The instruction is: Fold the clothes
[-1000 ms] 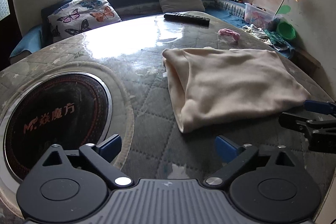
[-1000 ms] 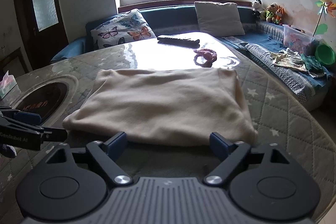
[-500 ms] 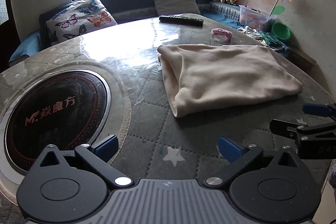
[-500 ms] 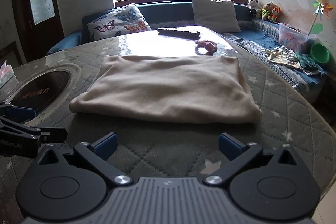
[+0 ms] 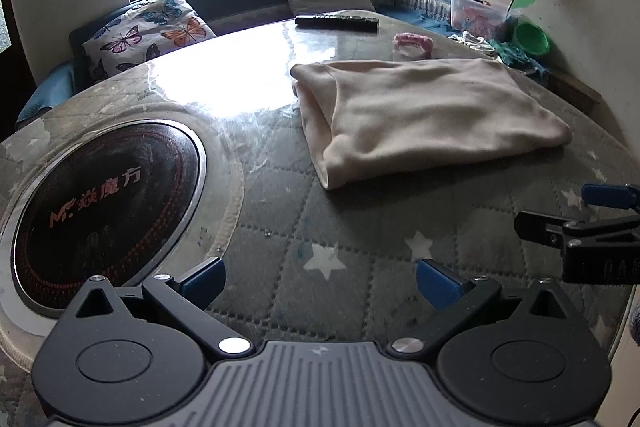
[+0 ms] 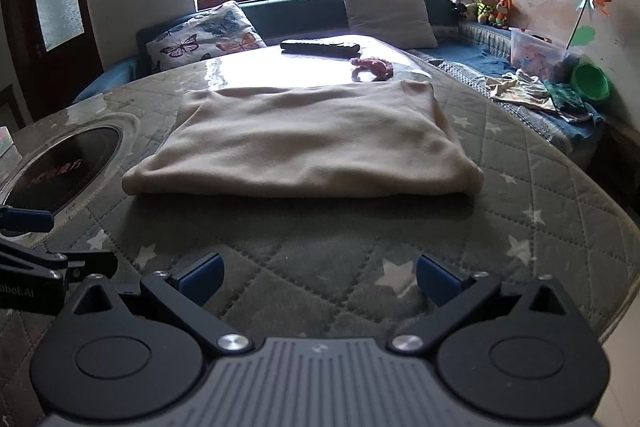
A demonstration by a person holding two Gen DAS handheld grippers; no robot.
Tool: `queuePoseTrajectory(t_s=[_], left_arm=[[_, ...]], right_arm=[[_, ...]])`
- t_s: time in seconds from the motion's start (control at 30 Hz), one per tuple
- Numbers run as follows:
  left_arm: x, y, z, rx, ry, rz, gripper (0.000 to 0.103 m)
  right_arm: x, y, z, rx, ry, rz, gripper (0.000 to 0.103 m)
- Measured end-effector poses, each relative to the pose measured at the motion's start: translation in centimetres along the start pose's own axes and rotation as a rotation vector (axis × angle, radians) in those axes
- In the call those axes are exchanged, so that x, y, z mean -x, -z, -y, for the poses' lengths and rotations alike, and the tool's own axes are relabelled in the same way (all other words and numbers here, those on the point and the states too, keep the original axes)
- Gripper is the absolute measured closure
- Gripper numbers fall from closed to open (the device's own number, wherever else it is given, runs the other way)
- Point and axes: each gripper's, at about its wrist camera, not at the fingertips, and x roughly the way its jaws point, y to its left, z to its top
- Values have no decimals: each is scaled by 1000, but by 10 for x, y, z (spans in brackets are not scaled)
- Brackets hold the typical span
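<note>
A: Ahead of the right gripper (image 6: 318, 273), well clear of its blue pads: a folded cream fleece garment (image 6: 304, 143), lying flat on the quilted grey star-print table cover (image 6: 532, 163); jaws spread wide, nothing between them.

B: Same from the left gripper (image 5: 320, 281); jaws wide apart too, empty, only the quilted cover beneath; folded cream garment (image 5: 424, 115) ahead and to its right, apart from the pads.

A: Beyond the garment: a small pink fabric ring (image 6: 372, 67); further off, a long black remote control (image 6: 320, 47) on the glossy part of the tabletop.

B: Ahead-left of the left gripper: a round black glass cooktop with a metal rim (image 5: 104, 203), set into the table; red lettering on it.

A: Left gripper's fingertip (image 6: 52, 263) poking in at the left edge of the right view; right gripper's (image 5: 576, 231) likewise at the right edge of the left view; both near the table's near edge.
</note>
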Motion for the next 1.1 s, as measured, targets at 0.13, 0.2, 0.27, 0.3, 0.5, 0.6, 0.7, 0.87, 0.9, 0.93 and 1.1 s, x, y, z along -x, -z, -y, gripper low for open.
queuePoseTrajectory(t_s=[0.13,0.2,0.27,0.3,0.5,0.6,0.7,0.87,0.9,0.93,1.1], left_arm=[[1,4,0,-2,-4,-3,0],[1,5,0,-5,-11,-7,0],[1,7,1,-4,-16,-13,0],[1,7,0,-2,-16,-13,0],[5,11,-1,7,-19,-12,0],[6,12,-2,7,-20,-11,0],[8,14,-2,11,-21,-11,0],[11,16,0,13,-30,-12,0],[11,16,1,13,-31,-12,0],[11,17,1,14,-33,-12,0],[12,17,4,7,-36,-12,0]], right_arm=[[1,2,0,-10,3,0,0],[2,2,-1,-9,3,0,0],[2,3,-2,-8,6,-1,0],[2,3,-3,-7,7,-1,0],[5,5,-7,-2,14,-4,0],[5,5,-7,-3,18,-6,0],[6,6,-8,-4,20,-7,0],[7,7,-7,-4,19,-8,0],[7,6,-7,-3,19,-7,0],[7,6,-7,-4,19,-7,0],[7,8,-7,-5,22,-6,0]])
